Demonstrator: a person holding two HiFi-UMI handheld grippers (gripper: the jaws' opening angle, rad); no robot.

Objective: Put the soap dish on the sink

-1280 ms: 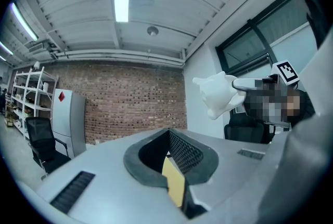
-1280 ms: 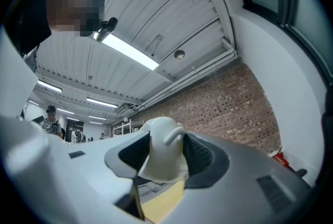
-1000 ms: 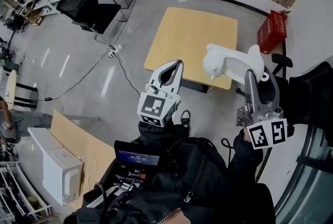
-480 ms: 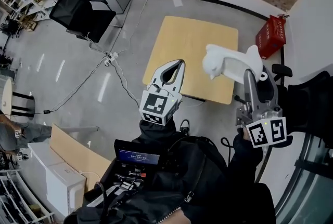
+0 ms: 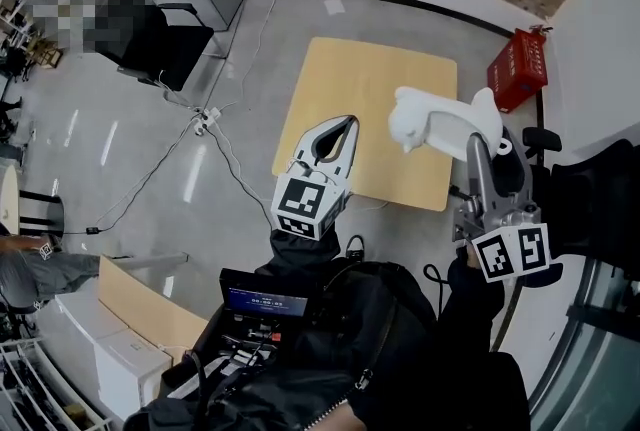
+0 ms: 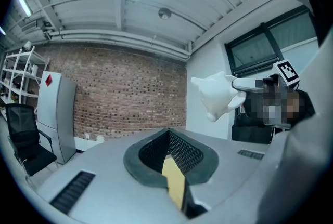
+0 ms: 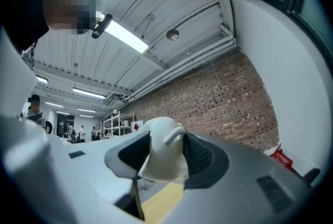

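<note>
Right jaws: clamped on the glossy white moulded soap dish (image 7: 158, 166), one ribbed pad on each flank, kept apart by its width.
Right gripper (image 7: 165, 137): pointing roughly level, held out in front of the person's dark jacket (image 5: 330, 359).
Left jaws: tips together, nothing between them.
Left gripper (image 6: 169, 132): idle beside the right one, pointing level the same way.
Soap dish, place: in the air in the right jaws, over the near edge of the pale square wooden table (image 5: 370, 84) as seen from the head view; resting on nothing.
Soap dish, long axis: crosswise to the jaws; gripped near one end, the bulk overhanging sideways toward the left gripper, near its tips but not touching.
Sink: in no view, so no telling which way it lies from the jaws.
Nearer hand: the right, already holding; the left free to steady.
Step, as judged: carrying; setting down not yet begun.
Coming move, as judged: find the sink first, then lower with the overhanging end kept level; likely risk a tilt of that free end.
Around: grey floor (image 5: 180, 209) with trailing cables, black office chair (image 5: 175, 44), red crate (image 5: 520, 64), brick wall (image 6: 130, 93).
</note>
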